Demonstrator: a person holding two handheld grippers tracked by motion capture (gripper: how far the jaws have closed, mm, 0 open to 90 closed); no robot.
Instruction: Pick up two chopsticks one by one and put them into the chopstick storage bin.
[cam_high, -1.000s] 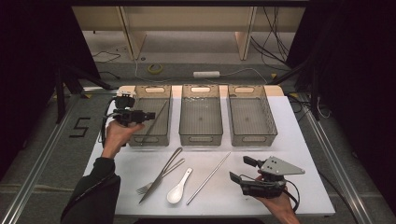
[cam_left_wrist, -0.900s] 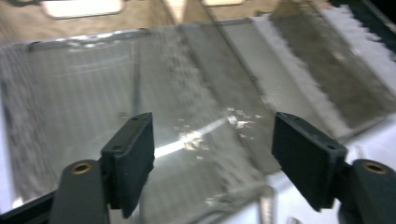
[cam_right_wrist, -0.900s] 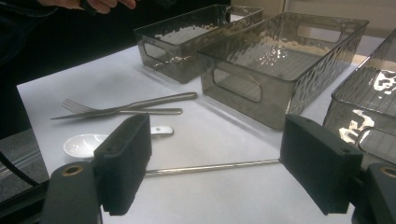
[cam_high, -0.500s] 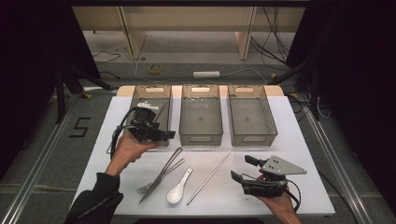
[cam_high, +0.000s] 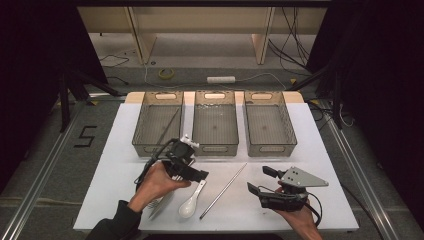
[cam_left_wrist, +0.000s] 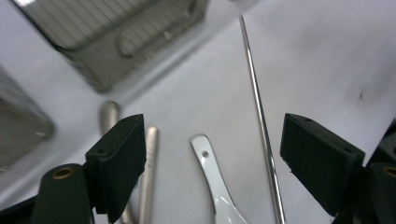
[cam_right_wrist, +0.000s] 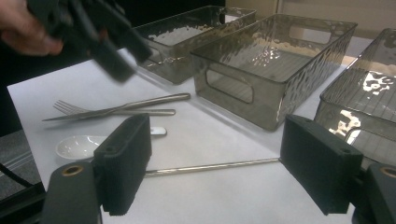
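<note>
One chopstick (cam_high: 171, 124) is lying in the far-left bin (cam_high: 158, 123); left claw (cam_high: 196, 173), jaws apart and empty, is hovering over the spoon (cam_high: 192, 201), fork (cam_right_wrist: 109, 110) and second chopstick (cam_high: 223, 190) near the bench's front edge; right claw (cam_high: 260, 181) is waiting open

Both grippers, left gripper (cam_high: 192, 172) and right gripper (cam_high: 257, 182), hover with jaws apparently wide apart.

White table (cam_high: 320, 150) brightly lit from above, surroundings dark; glare on bins (cam_right_wrist: 275, 51); left gripper view blurry near top edge; the other hand's gripper (cam_right_wrist: 93, 32) motion-blurred in right gripper view
</note>
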